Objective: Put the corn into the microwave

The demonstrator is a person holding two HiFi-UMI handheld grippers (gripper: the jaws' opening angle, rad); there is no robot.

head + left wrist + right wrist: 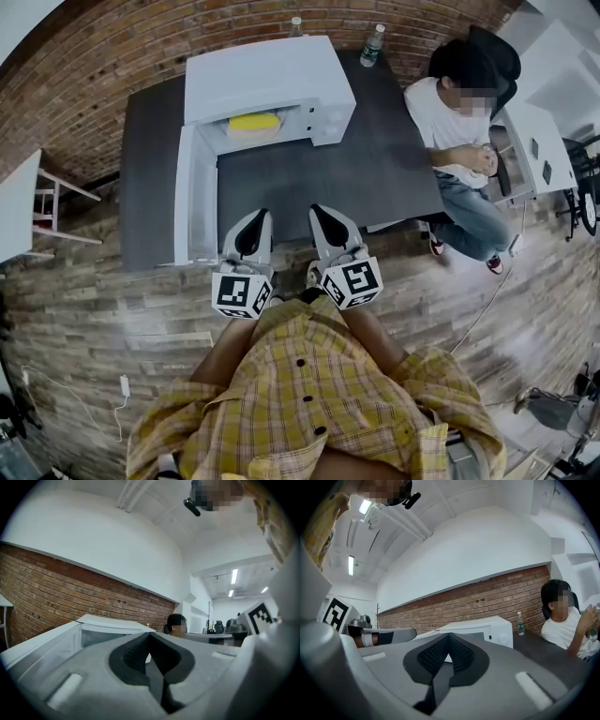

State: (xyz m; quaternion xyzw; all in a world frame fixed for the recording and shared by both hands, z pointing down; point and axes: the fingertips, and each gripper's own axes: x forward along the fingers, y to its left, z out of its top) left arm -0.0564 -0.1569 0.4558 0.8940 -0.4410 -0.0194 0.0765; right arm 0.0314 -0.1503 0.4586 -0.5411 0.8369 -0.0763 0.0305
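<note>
First, corn [254, 122]: one yellow piece, lay inside the microwave [267, 80] just behind the front opening. Its long axis ran left to right in the head view, parallel to the opening; which end was the tip could not be told.
Microwave: white, stood on the dark table [375, 169], with its door [192, 197] swung open at the left.
Left gripper [259, 217]: jaws clenched together, nothing between them, over the table's near edge.
Right gripper [319, 212]: likewise clenched and empty, just beside the left.
Two bottles [373, 45]: at the table's far edge.
Seated person [450, 112]: at the table's right.
</note>
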